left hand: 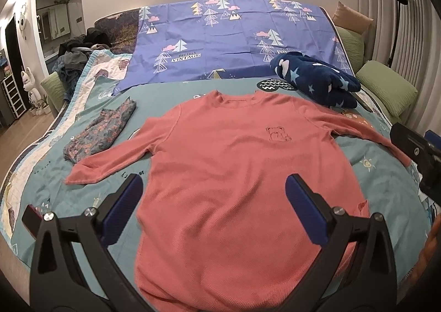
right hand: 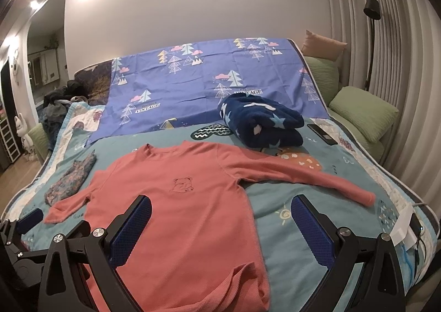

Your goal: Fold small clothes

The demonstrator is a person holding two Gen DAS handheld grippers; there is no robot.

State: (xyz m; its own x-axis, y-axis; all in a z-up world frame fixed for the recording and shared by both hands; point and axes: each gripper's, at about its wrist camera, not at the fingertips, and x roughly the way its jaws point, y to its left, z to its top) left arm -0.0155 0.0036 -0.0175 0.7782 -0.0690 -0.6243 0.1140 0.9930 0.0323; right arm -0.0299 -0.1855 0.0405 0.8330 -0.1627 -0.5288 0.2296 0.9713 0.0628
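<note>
Here, a coral long-sleeved shirt (left hand: 242, 168) lies face up and flat on a teal printed bedspread (left hand: 110, 201), collar toward the far wall, both sleeves spread outward. The left gripper (left hand: 213, 188) hovers above the shirt's lower body, its blue-padded fingers (left hand: 299, 196) spread wide and holding nothing. The right gripper (right hand: 220, 210) is likewise spread wide and empty, over the shirt's right side near the hem, where one corner is turned up. A folded floral garment (left hand: 100, 131) lies just beside the left sleeve. A rolled navy star blanket (right hand: 261, 122) sits beyond the right shoulder, with a dark phone (right hand: 321, 133) near it. A purple tree-print sheet (left hand: 234, 34) covers the head of the bed, and green pillows (right hand: 363, 112) line the right edge.
</note>
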